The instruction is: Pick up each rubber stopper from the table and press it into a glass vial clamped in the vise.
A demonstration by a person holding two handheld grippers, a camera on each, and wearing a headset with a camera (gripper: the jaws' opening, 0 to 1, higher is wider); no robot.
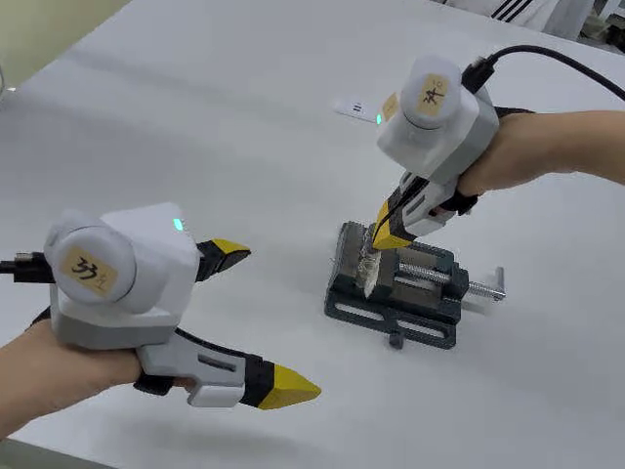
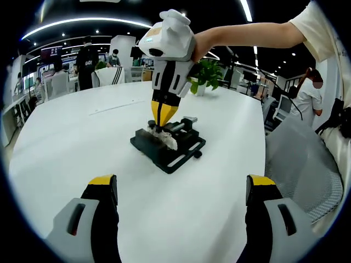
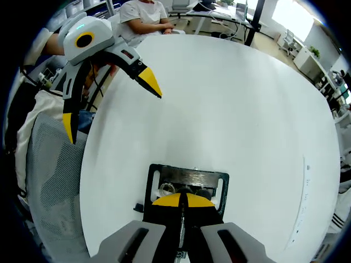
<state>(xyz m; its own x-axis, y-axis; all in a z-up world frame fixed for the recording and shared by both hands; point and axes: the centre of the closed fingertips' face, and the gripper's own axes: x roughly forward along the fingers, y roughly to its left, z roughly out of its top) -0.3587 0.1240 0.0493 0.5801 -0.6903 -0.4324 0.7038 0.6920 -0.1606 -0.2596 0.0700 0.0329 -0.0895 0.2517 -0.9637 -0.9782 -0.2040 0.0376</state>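
Note:
A dark vise (image 1: 420, 303) stands on the white table (image 1: 215, 127), with a clear glass vial (image 1: 368, 277) clamped in it. My right gripper (image 1: 390, 237) points steeply down with its shut yellow tips right at the top of the vial; no stopper shows between them. The right gripper view has the closed right gripper (image 3: 182, 200) over the vise (image 3: 189, 179) and the vial (image 3: 166, 190). My left gripper (image 1: 262, 320) hovers open and empty at the near left, well apart from the vise. Seen from the left gripper (image 2: 181, 185), the right gripper (image 2: 163, 114) presses down at the vise (image 2: 175, 153).
A small white label (image 1: 352, 107) lies on the table beyond the vise. The vise screw handle (image 1: 485, 289) sticks out to the right. A grey mesh chair (image 2: 304, 159) stands by the table edge, and people sit at desks far behind.

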